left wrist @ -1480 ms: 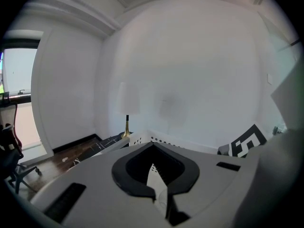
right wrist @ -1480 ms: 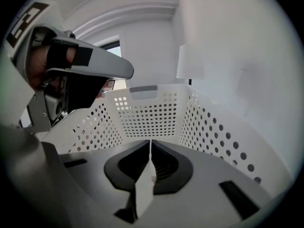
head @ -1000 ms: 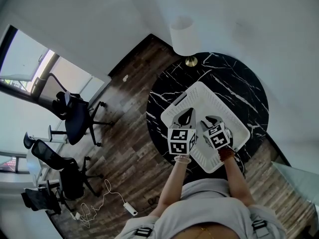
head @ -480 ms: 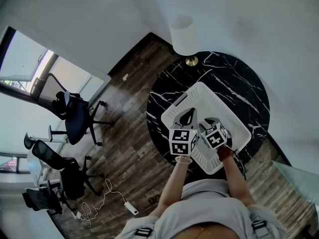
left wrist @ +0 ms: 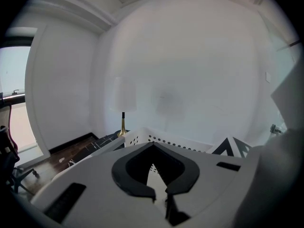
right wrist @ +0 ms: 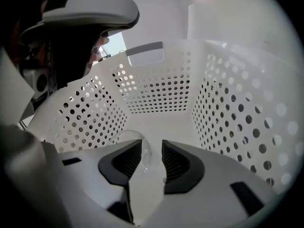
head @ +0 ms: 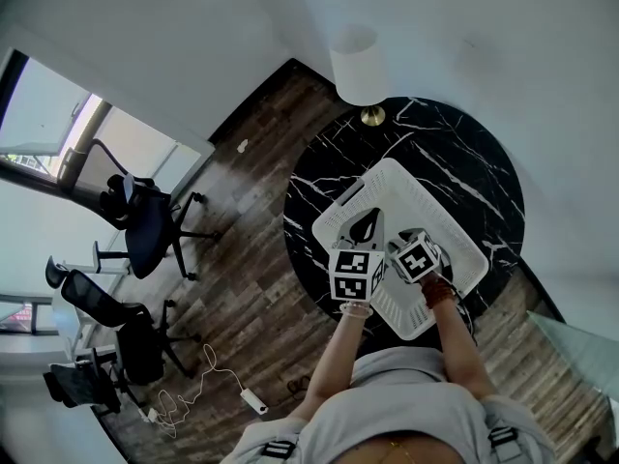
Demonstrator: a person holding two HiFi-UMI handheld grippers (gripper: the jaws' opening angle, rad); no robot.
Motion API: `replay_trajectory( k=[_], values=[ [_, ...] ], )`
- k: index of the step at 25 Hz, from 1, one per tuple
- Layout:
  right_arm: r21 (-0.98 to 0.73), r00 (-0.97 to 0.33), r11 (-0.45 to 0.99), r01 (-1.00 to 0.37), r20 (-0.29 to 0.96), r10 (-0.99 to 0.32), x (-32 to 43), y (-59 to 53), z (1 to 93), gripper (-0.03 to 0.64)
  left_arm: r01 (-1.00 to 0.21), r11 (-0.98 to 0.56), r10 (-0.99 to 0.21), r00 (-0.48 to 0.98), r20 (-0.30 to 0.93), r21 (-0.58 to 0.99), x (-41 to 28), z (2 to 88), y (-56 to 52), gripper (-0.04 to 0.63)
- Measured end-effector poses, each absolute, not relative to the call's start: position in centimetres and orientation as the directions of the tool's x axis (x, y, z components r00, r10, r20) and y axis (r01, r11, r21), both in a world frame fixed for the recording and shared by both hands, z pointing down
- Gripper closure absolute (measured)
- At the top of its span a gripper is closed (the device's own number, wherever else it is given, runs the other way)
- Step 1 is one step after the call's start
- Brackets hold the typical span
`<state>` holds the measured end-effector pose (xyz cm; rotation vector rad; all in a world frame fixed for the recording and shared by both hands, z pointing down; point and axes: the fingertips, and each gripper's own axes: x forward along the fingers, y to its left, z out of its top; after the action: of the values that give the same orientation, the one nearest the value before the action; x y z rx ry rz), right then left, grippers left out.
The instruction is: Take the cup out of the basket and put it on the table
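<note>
Right gripper view is looking down into the white perforated plastic basket, which is holding a single clear cup on its floor, close to the left wall. The right gripper is reaching inside the basket. Its jaws have just been opening and are now standing wide apart. The clear cup's curved rim is arching over the left jaw and running into the gap between the two ribbed black pads. The pads are not pressing on it, so the cup is sitting free in the basket rather than being gripped. Whether it is standing upright or tipped on its side is not coming through clearly.

Head view is showing the basket sitting on the round black marble table, toward the near edge, with both grippers hanging over it side by side. A lamp with a white shade and brass base is standing at the table's far edge.

Left gripper view is showing the left gripper hovering over the basket's near left side. Its jaws are closed with the tips meeting and gripping nothing, and only a strip of the white basket is showing through the hollow between its pads.
</note>
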<state>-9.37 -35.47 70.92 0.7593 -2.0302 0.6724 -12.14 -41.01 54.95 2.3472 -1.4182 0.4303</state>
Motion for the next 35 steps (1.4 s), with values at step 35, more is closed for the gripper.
replay_trajectory(
  k=[35],
  values=[
    [-0.245, -0.436, 0.561, -0.791, 0.869, -0.235, -7.0, -34.5, 72.8, 0.583, -0.896, -0.421, -0.786, 0.437, 0.438, 0.138, -12.3, 55.1, -40.7, 0.589]
  ],
)
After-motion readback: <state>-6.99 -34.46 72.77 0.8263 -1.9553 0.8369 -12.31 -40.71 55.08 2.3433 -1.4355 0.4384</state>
